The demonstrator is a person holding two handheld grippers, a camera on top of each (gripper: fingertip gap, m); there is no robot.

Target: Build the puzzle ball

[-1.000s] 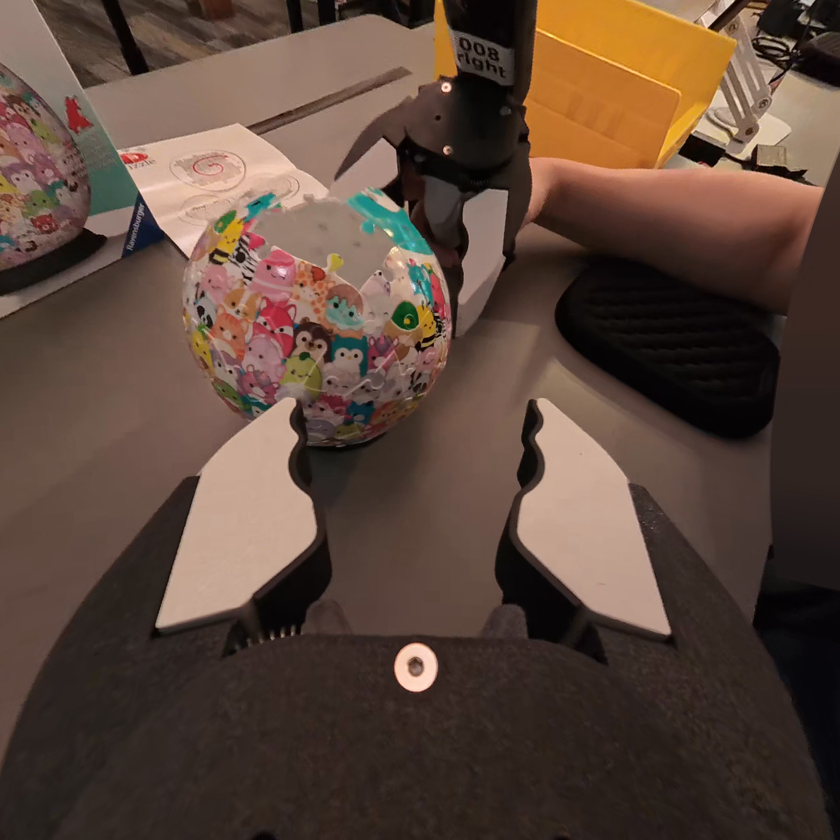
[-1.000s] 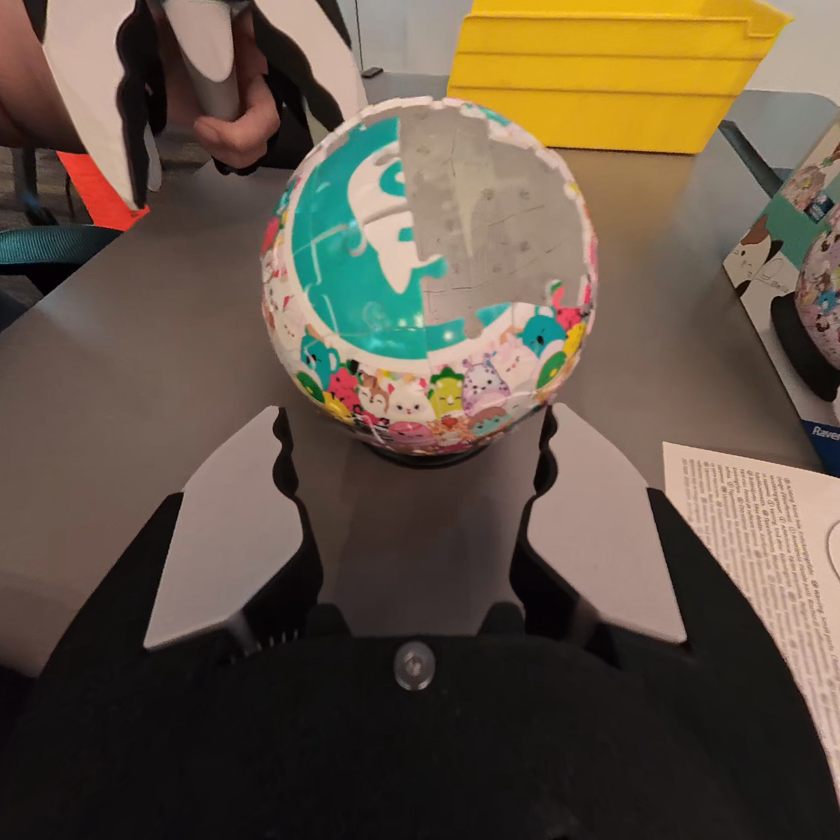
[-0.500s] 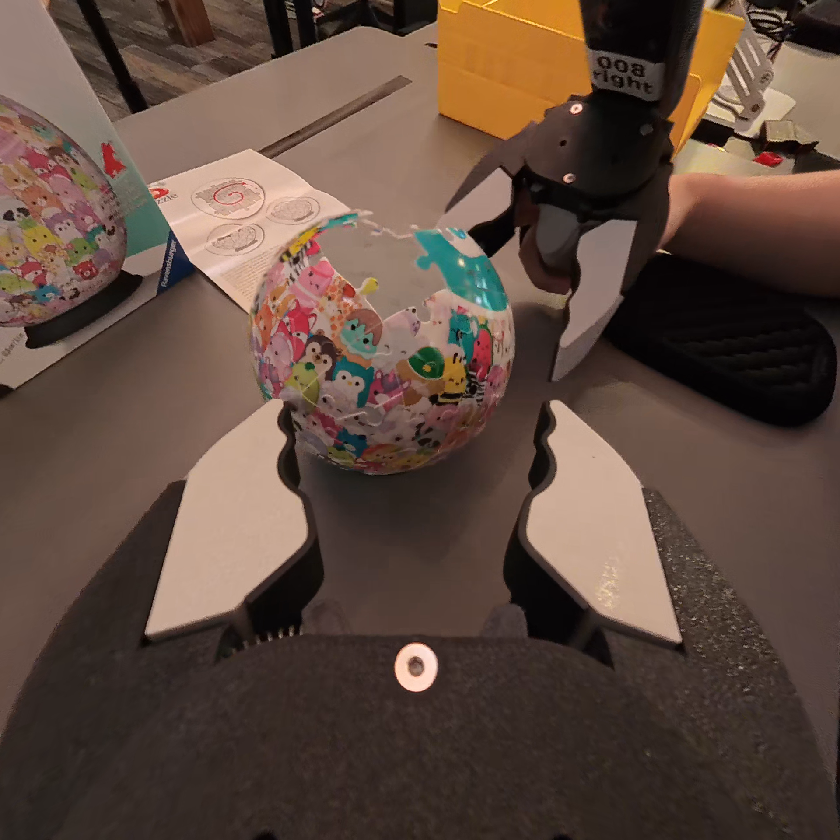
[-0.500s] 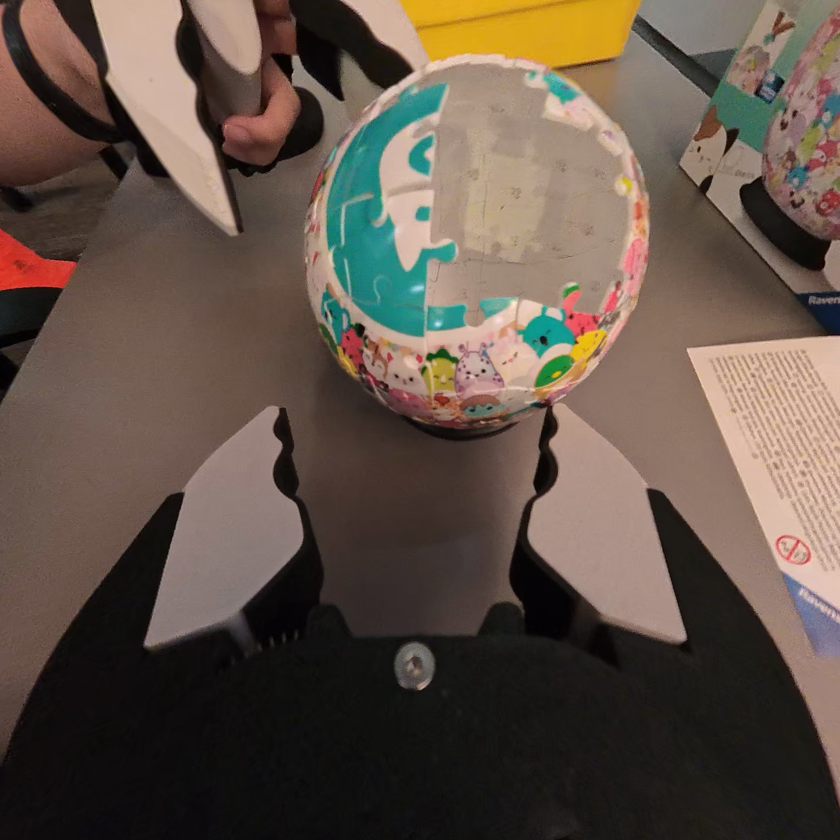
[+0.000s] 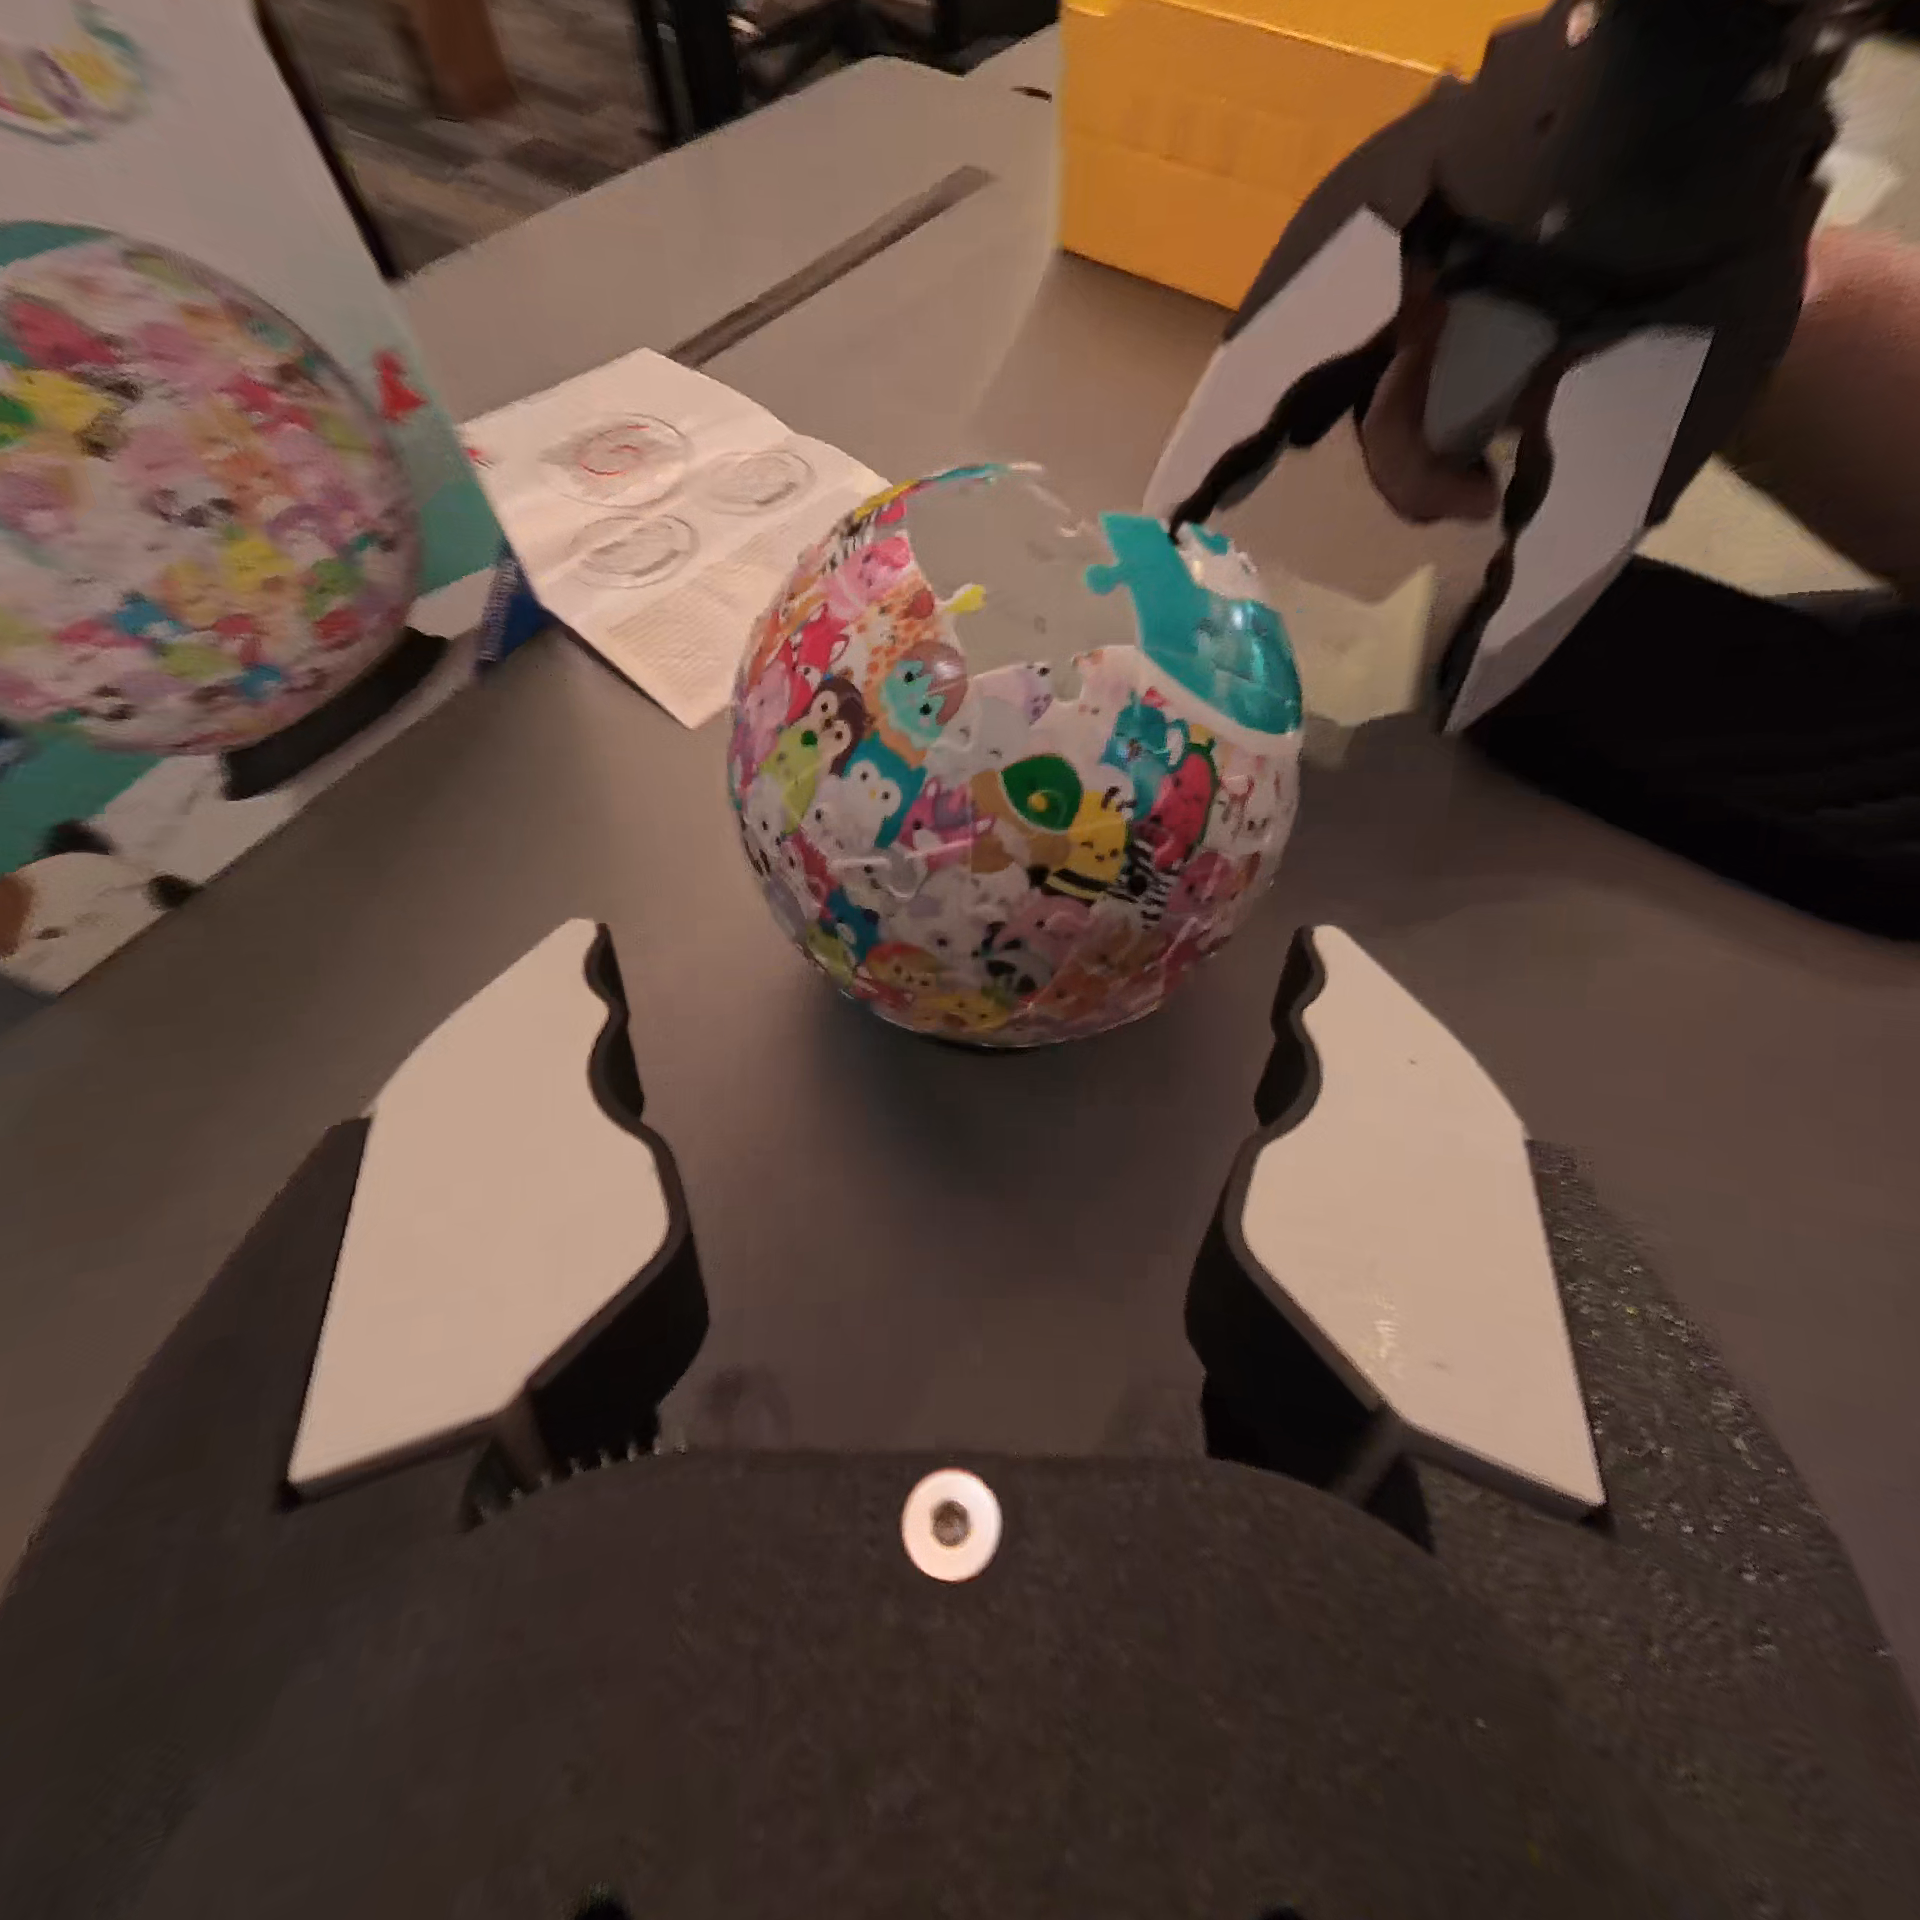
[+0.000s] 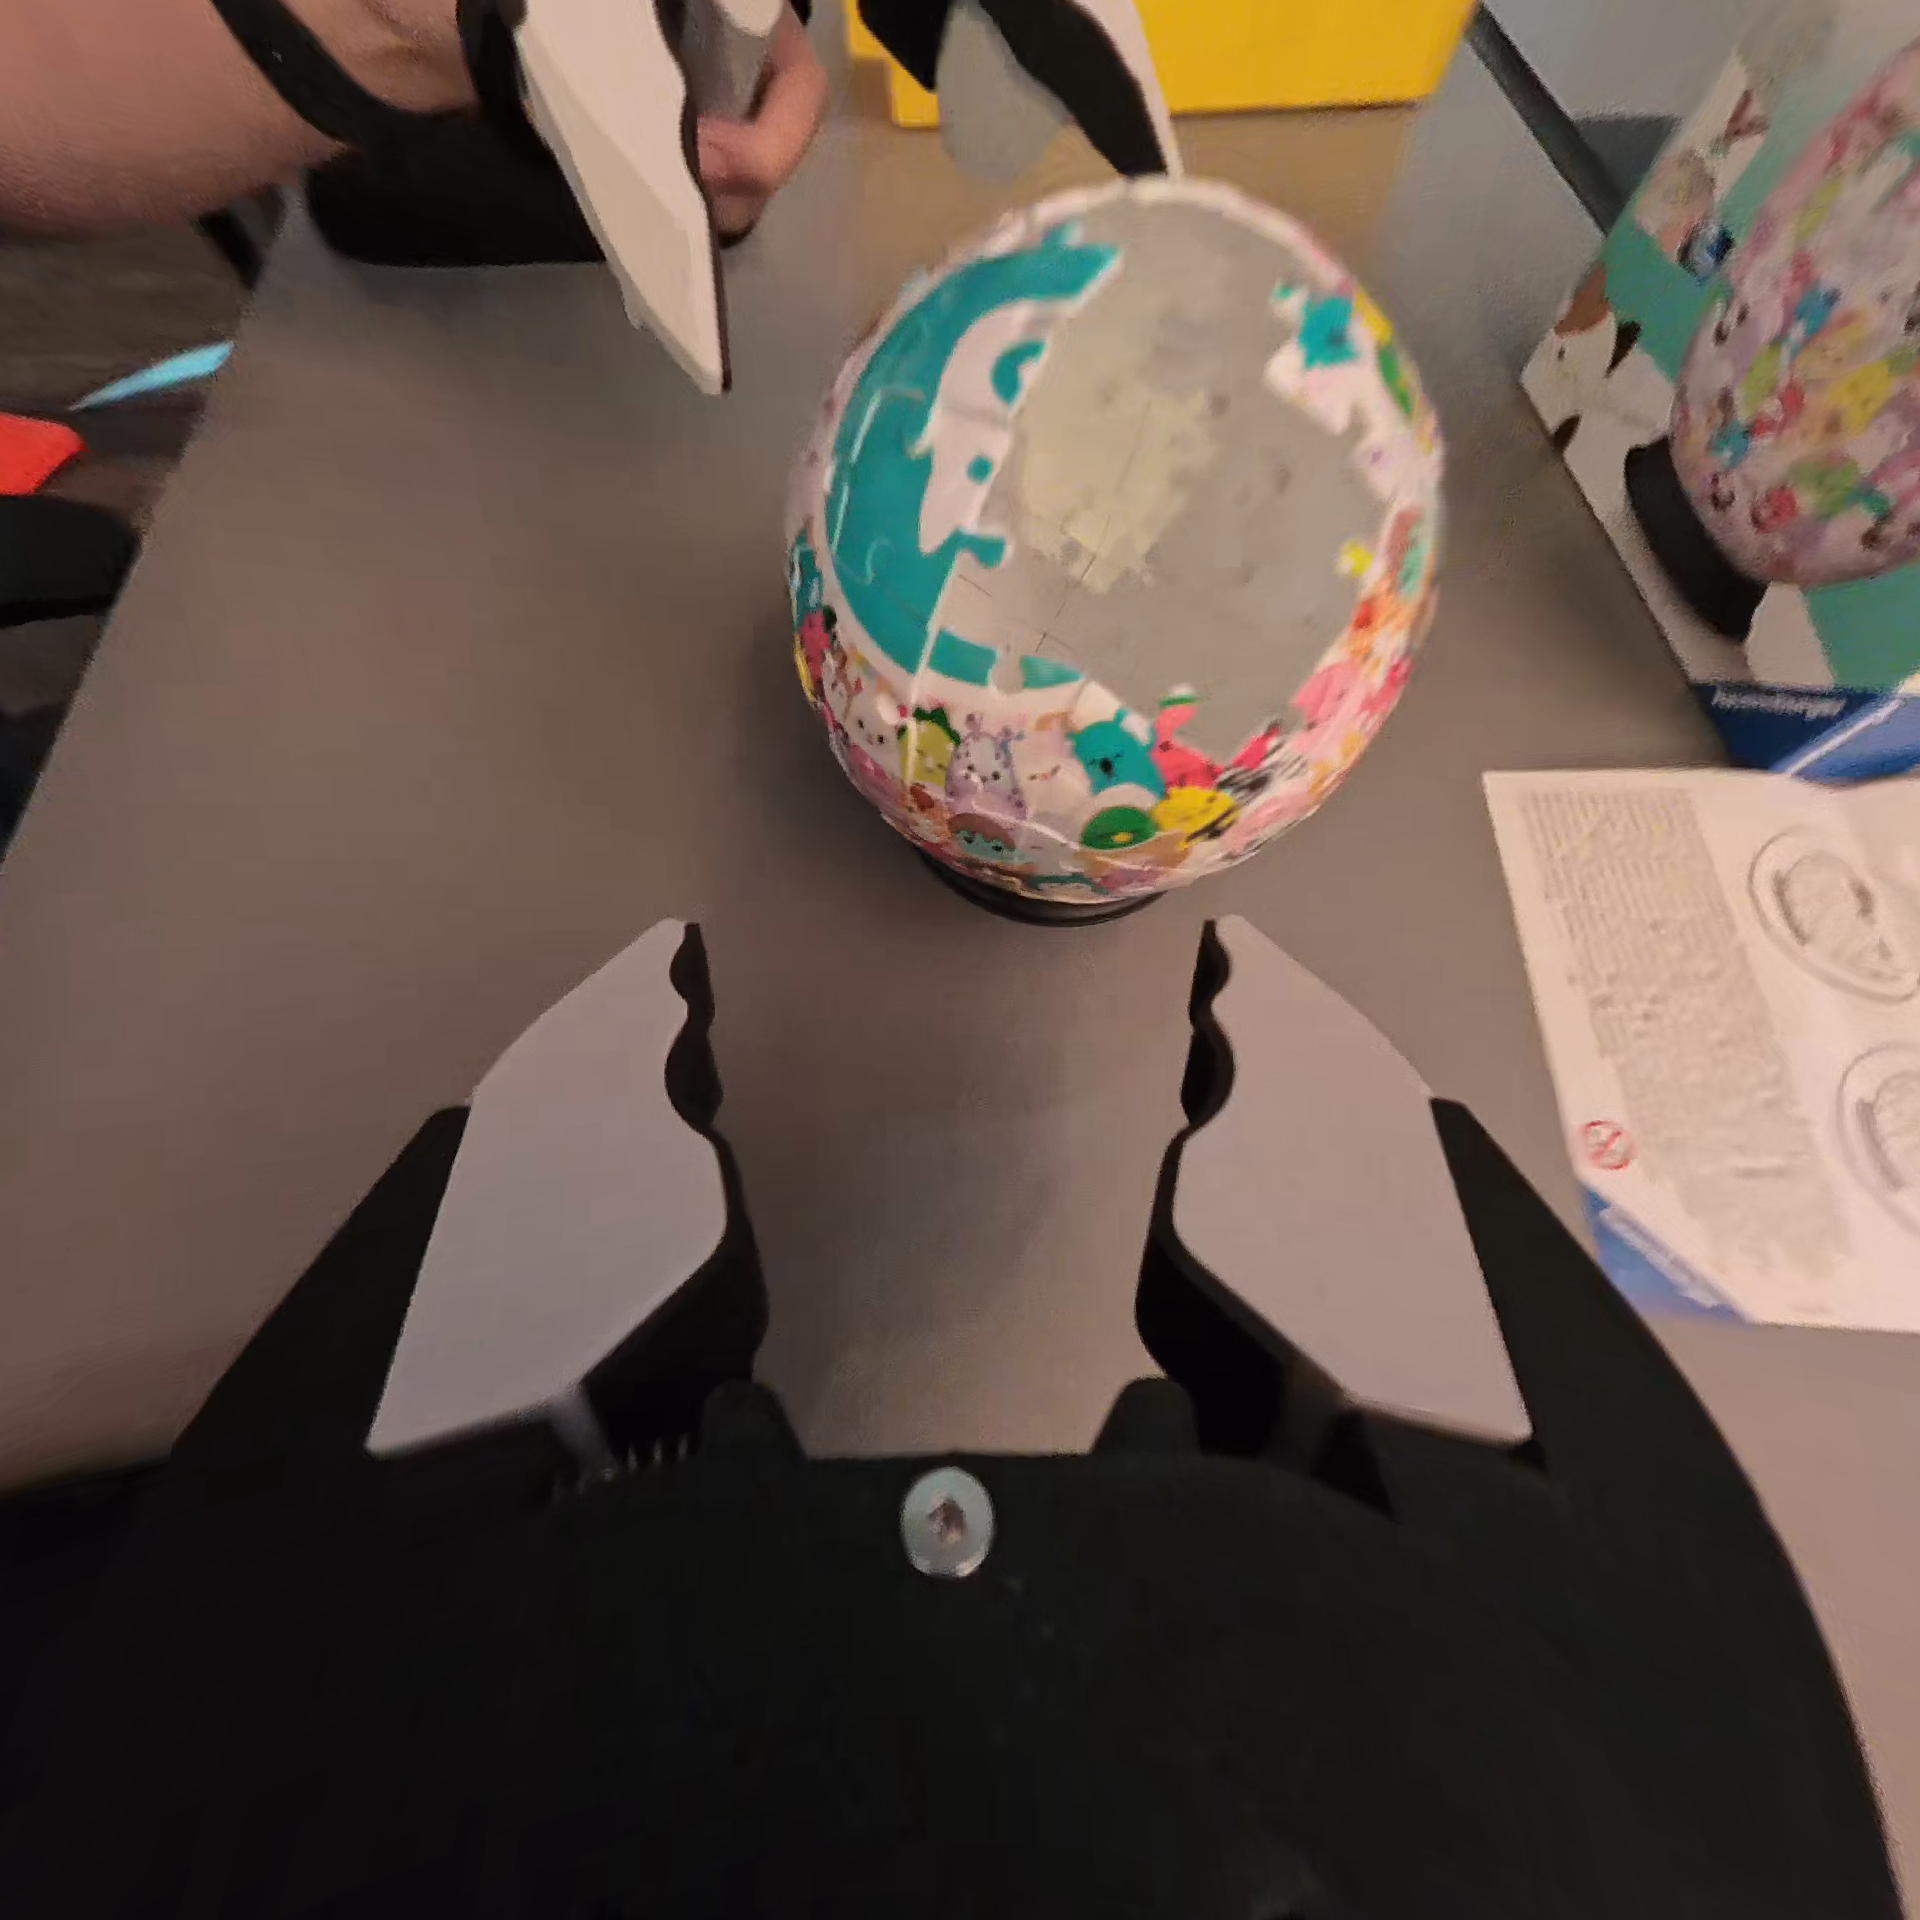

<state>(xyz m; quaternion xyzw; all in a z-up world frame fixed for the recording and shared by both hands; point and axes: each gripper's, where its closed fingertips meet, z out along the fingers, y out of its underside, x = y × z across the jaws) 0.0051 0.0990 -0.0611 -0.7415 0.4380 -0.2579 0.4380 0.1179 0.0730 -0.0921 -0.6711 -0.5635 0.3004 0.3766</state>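
Note:
The colourful puzzle ball [image 5: 1013, 790] stands on a small dark base on the grey table, with a large open gap at its top showing the grey inside. It also shows in the right wrist view [image 6: 1117, 540], gap facing the camera. My left gripper [image 5: 945, 945] is open and empty, just in front of the ball. My right gripper [image 6: 945, 940] is open and empty, a little short of the ball's base [image 6: 1039, 899]. In the left wrist view the right gripper [image 5: 1320, 613] hangs open at the ball's far right side.
The puzzle box [image 5: 177, 540] stands at the left, with a white instruction sheet [image 5: 665, 520] beside it. A yellow bin [image 5: 1195, 156] sits at the back. A black pad [image 5: 1714, 748] lies at the right under a person's forearm. The box [image 6: 1766, 416] and the sheet [image 6: 1714, 1039] also show in the right wrist view.
Both grippers have swung around the ball; it now sits more to the right in each view. The right gripper has shifted farther right and up in the left view. Both stay open.

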